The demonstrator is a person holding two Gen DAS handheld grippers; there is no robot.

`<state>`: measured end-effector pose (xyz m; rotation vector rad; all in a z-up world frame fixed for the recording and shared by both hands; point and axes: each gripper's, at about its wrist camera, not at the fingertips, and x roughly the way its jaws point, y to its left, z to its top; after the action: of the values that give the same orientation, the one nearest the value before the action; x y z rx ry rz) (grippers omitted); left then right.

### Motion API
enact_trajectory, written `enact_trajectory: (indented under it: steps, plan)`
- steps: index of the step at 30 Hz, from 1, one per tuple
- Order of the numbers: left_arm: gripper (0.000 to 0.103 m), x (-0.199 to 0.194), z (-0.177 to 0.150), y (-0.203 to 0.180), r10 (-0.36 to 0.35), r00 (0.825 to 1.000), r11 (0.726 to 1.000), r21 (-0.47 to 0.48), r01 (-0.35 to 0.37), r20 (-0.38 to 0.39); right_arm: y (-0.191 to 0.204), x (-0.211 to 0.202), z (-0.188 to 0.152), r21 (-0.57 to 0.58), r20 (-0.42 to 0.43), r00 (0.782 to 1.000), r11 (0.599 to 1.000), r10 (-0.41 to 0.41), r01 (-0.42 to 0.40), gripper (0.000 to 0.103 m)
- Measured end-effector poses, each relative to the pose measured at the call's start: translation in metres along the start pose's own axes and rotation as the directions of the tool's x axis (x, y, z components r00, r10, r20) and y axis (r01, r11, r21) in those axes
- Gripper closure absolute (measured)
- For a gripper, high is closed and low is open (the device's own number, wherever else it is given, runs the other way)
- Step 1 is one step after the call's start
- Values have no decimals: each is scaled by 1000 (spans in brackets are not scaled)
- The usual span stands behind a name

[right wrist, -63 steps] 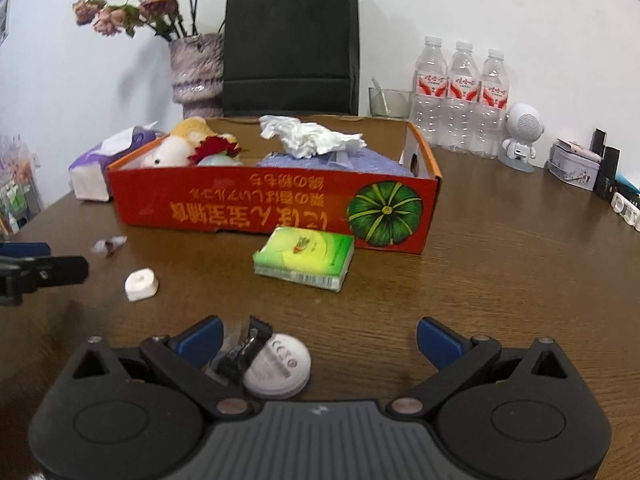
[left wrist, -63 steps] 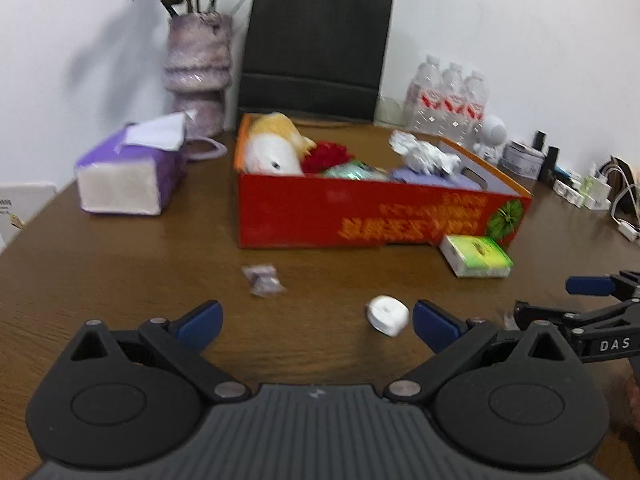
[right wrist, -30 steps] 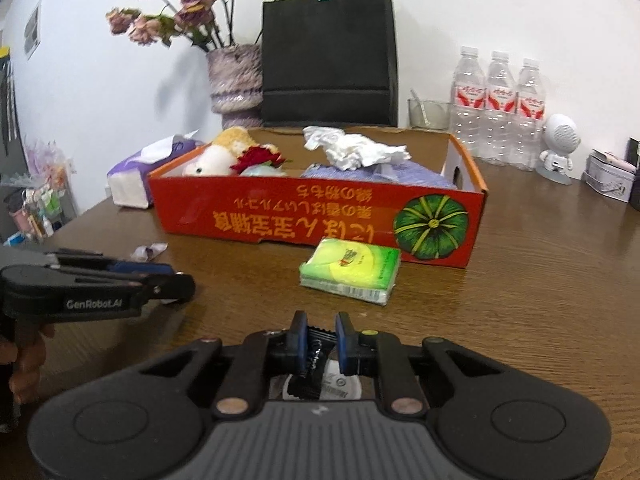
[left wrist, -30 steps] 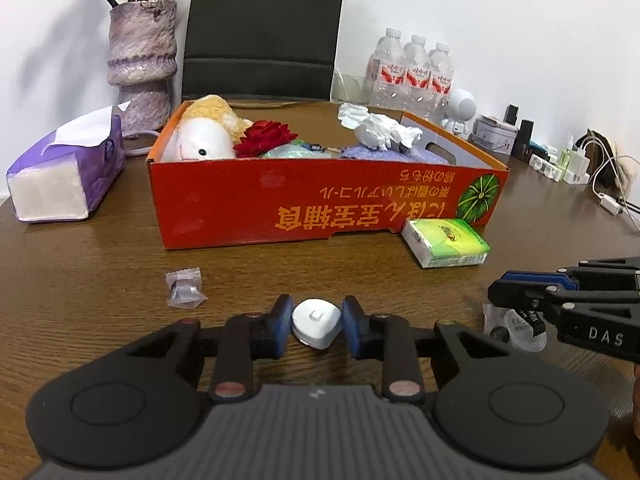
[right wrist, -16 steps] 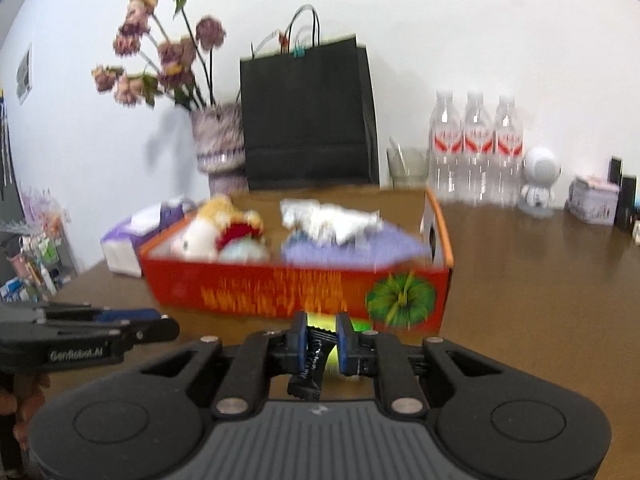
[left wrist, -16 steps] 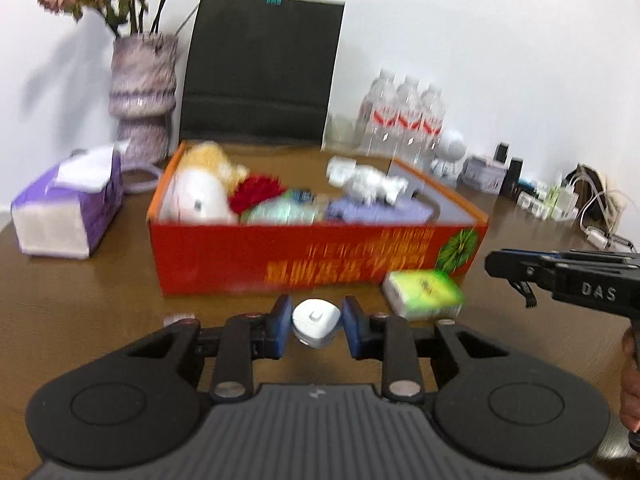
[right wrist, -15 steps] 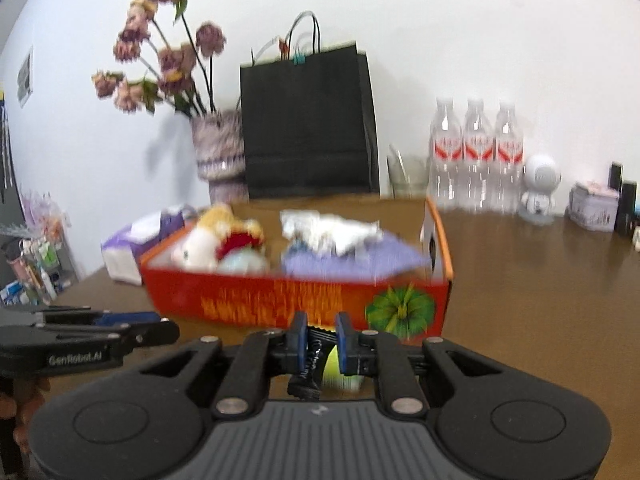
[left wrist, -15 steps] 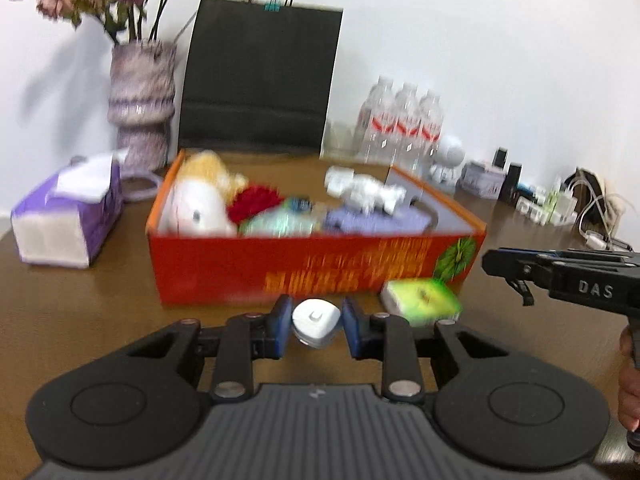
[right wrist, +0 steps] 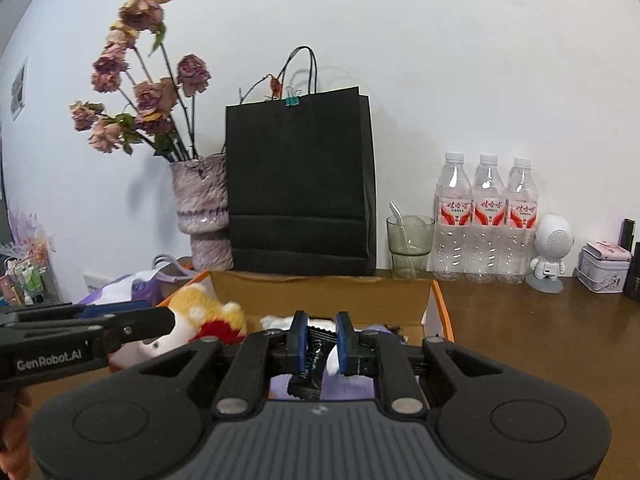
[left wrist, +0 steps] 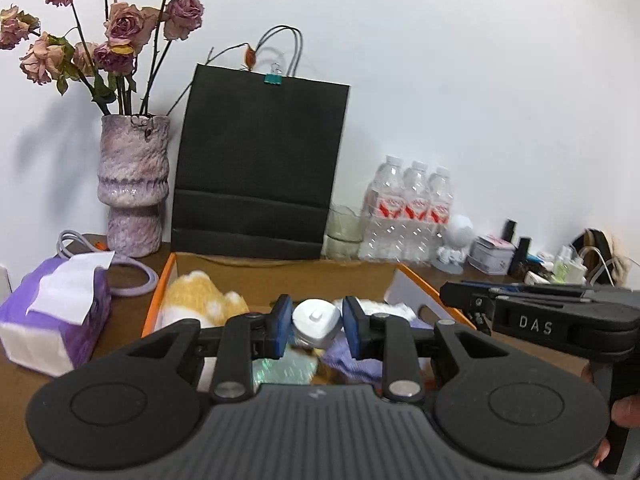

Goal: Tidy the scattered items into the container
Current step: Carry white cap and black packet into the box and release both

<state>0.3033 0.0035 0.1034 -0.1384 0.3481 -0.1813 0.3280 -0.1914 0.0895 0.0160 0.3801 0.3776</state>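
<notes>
Brown wood-grain counter (right wrist: 520, 340), loaded along the wall.

On it: orange cardboard box (right wrist: 438, 300) at centre; purple tissue pack (left wrist: 56, 320) left; textured vase (left wrist: 134, 184) and black paper bag (right wrist: 300, 184) behind; then glass cup (right wrist: 410, 246), three water bottles (right wrist: 486, 220), white robot figure (right wrist: 550, 254), small tin (right wrist: 604, 266) to the right.

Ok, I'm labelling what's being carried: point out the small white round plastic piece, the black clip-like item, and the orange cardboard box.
small white round plastic piece (left wrist: 316, 322), left wrist view, its face.
black clip-like item (right wrist: 314, 354), right wrist view, its body.
orange cardboard box (right wrist: 438, 312), right wrist view, right rim.
</notes>
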Motion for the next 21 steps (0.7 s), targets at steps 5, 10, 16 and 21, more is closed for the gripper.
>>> enact_trajectory:
  steps: [5,10,16,21]
  plan:
    - [75,27,8,7,9,1000,1000,-26,-9,-2,-2,29,4,-5,-12,1000,1000,-18,18,90]
    - [75,53,12,10,32,999,999,-29,-32,-13,-9,47,0,-10,-46,998,999,-40,39,90]
    - [75,67,6,12,49,998,999,-18,-50,-44,-18,53,-4,5,-69,996,998,-61,62,90]
    - [75,68,4,14,65,997,998,-10,-65,-49,-19,56,-5,1,-78,995,998,-68,68,90]
